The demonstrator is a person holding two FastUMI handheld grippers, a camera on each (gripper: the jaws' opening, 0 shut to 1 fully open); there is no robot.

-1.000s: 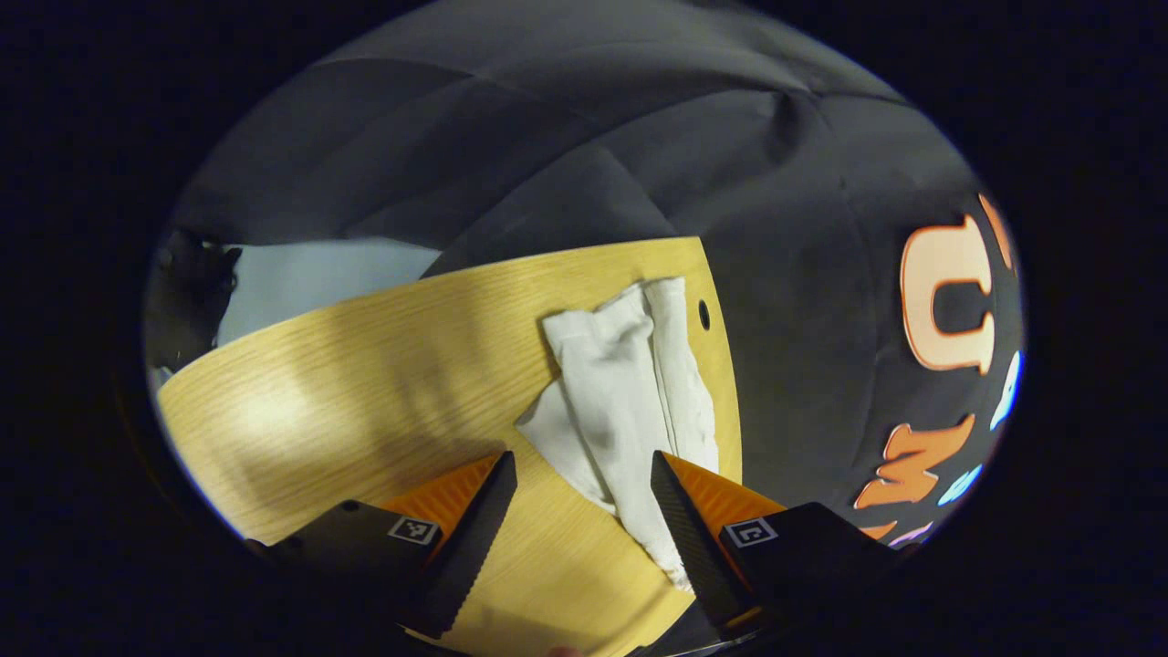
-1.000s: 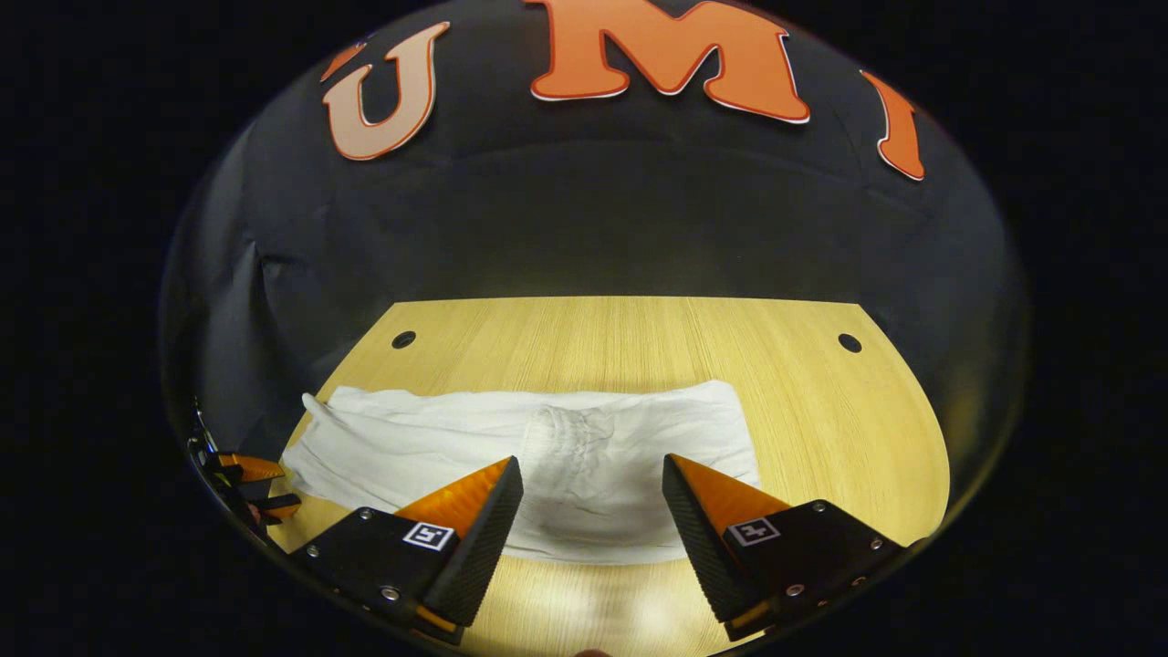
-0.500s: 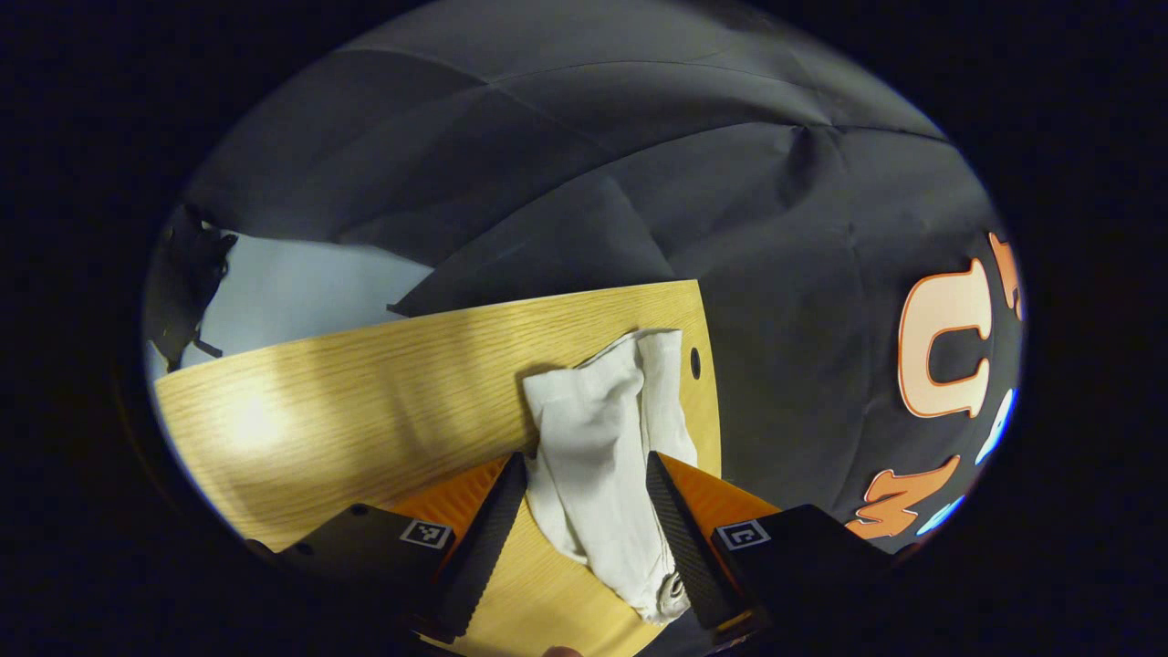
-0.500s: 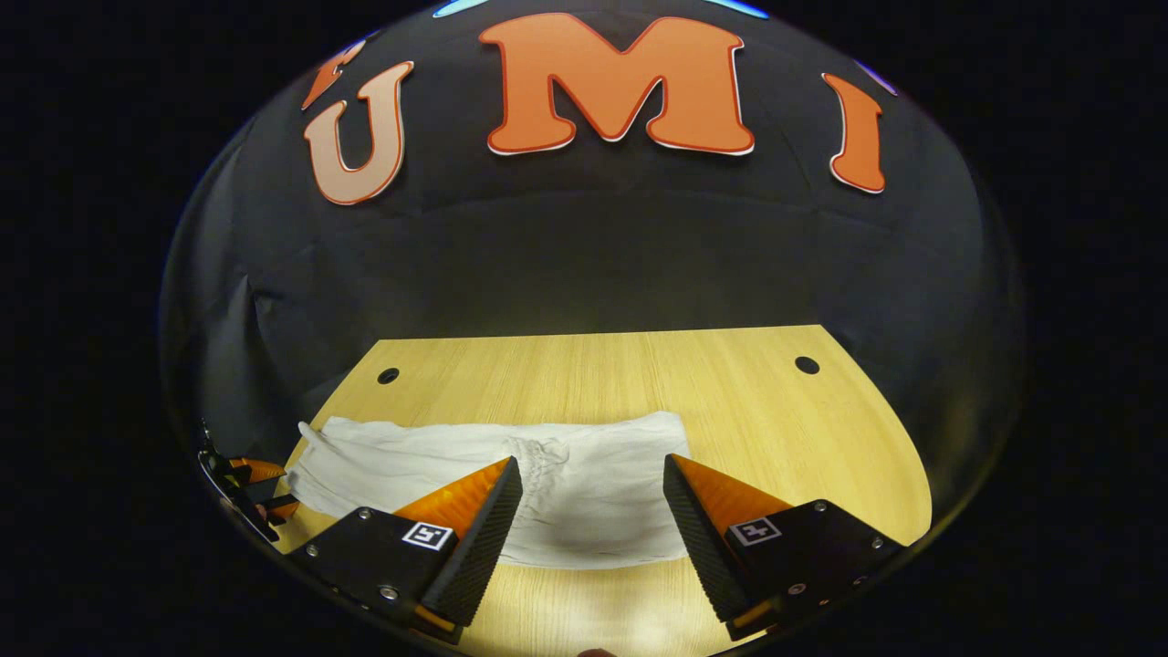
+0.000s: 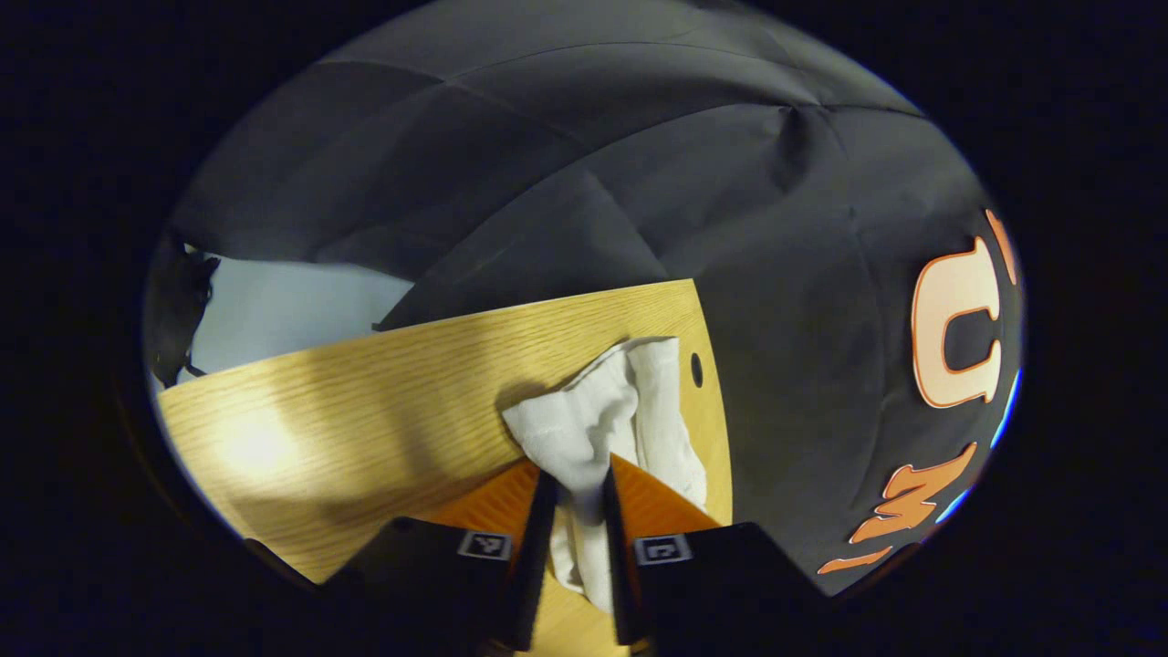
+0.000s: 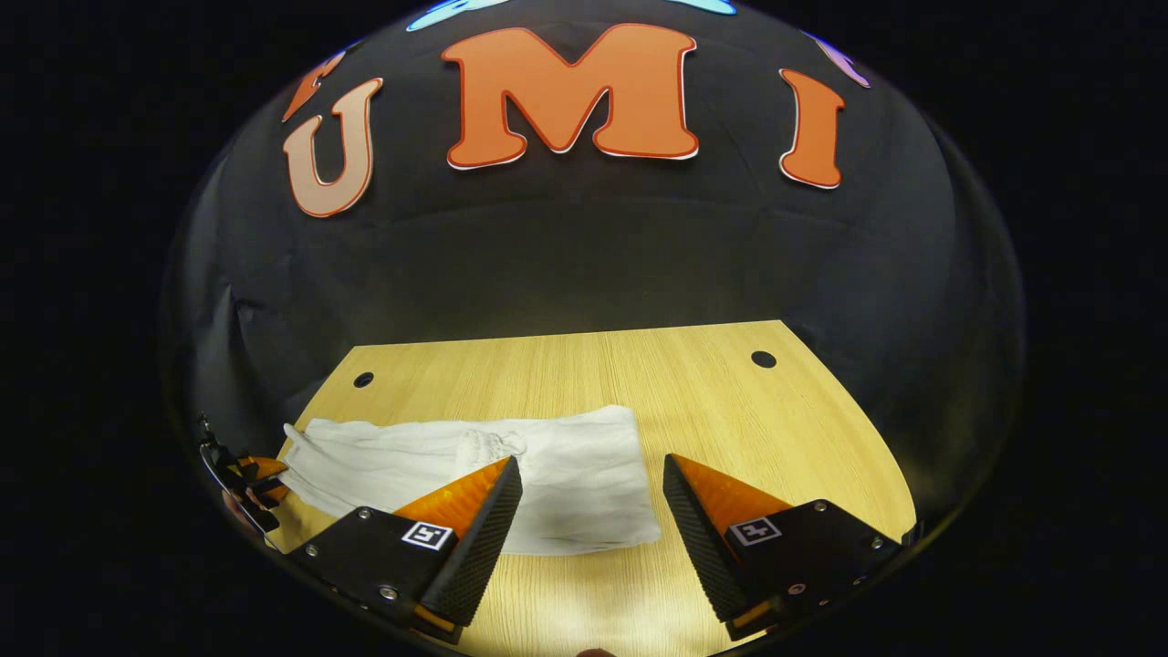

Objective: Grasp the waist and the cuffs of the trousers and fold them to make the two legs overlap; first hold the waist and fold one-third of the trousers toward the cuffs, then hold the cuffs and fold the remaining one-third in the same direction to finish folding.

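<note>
The white trousers (image 6: 557, 456) lie folded in a long band across the near part of the wooden table (image 6: 730, 411), their gathered waist showing near the middle. My right gripper (image 6: 590, 464) hovers open above their right part, touching nothing. The left gripper (image 6: 248, 474) appears small at the band's far left end. In the left gripper view, my left gripper (image 5: 578, 479) is shut on the near end of the trousers (image 5: 607, 415). The cloth bunches up between its fingers and rises off the table (image 5: 365, 401).
The table has small round holes near its back corners (image 6: 363, 379) (image 6: 763, 359) (image 5: 696, 370). Black cloth walls close in behind and beside the table. A pale floor patch (image 5: 292, 297) shows beyond the table's far edge in the left gripper view.
My left gripper went from open around the trousers' end to shut on it, bunching the cloth. My right gripper stayed open and drew back to the right, away from the trousers.
</note>
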